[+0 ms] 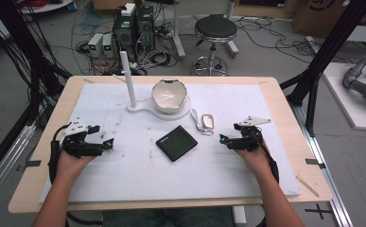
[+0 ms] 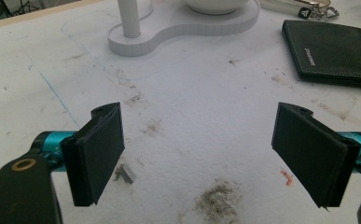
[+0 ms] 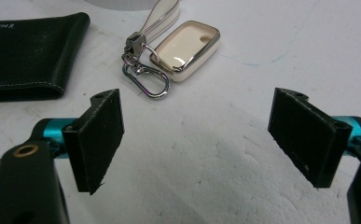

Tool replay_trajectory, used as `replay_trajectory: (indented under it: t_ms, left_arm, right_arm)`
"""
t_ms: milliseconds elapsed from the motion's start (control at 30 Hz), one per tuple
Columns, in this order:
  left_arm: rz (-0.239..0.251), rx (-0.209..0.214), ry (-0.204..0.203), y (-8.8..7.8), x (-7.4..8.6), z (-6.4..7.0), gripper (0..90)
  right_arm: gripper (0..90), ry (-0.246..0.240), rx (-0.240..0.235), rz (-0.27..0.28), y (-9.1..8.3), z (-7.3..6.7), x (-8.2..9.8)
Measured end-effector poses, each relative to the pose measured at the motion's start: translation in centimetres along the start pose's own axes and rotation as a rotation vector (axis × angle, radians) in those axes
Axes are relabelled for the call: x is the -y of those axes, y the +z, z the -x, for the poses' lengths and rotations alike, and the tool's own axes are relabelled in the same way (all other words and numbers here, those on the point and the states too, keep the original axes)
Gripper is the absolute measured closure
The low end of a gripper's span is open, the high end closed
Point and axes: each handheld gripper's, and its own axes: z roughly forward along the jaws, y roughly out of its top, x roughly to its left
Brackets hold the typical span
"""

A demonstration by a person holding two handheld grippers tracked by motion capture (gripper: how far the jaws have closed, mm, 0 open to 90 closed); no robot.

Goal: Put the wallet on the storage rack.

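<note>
A black wallet (image 1: 176,143) lies flat in the middle of the white mat (image 1: 124,175). Just beyond it to the right lies a cream car key (image 1: 207,123) with a strap and a metal clasp (image 3: 145,79). A white bowl (image 1: 169,95) sits on a white stand with an upright post (image 1: 128,80). My left gripper (image 1: 108,144) rests on the mat at the left, open and holding nothing. My right gripper (image 1: 223,140) rests at the right, also open and holding nothing, with the car key (image 3: 187,49) a short way ahead of its jaws and the wallet (image 3: 26,56) ahead to its left.
The mat covers a wooden table (image 1: 284,123). Beyond the table stand a round stool (image 1: 214,33), computer boxes (image 1: 133,28) and tangled cables on the floor. Dark frame posts (image 1: 322,61) rise at both sides.
</note>
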Motion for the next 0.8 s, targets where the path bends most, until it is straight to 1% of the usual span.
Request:
replay_trajectory:
  t_ms: [200, 267, 333, 467, 633, 667, 767, 800]
  left_arm:
    - [0.001, -0.006, 0.003, -0.1, -0.1, -0.1, 16.9]
    - [0.002, -0.006, 0.003, -0.1, 0.0, -0.1, 16.9]
    - [0.001, -0.007, 0.004, -0.1, 0.0, -0.1, 16.9]
    - [0.004, -0.006, 0.004, -0.2, -0.1, 0.0, 16.9]
    - [0.009, -0.014, -0.003, -0.2, -0.1, -0.1, 16.9]
    - [0.009, -0.014, -0.001, -0.3, -0.1, -0.1, 16.9]
    - [0.007, -0.016, -0.001, -0.3, -0.1, -0.2, 16.9]
    - [0.012, -0.018, -0.006, -0.5, -0.1, -0.2, 16.9]
  right_arm:
    - [18.3, 0.004, -0.005, 0.007, 0.0, 0.0, 0.0]
    - [18.3, 0.005, -0.009, 0.017, 0.0, 0.0, -0.1]
    - [18.3, 0.014, -0.011, 0.008, 0.0, 0.0, -0.3]
    - [18.3, 0.001, -0.019, 0.023, 0.2, -0.4, -0.8]
    - [18.3, -0.008, -0.048, 0.02, 0.9, -1.1, -1.8]
    - [18.3, -0.014, -0.051, 0.029, 1.2, -1.3, -2.0]
    - [18.2, -0.025, -0.058, 0.017, 2.0, -1.7, -2.5]
    - [18.3, -0.029, -0.062, 0.016, 2.2, -1.9, -2.7]
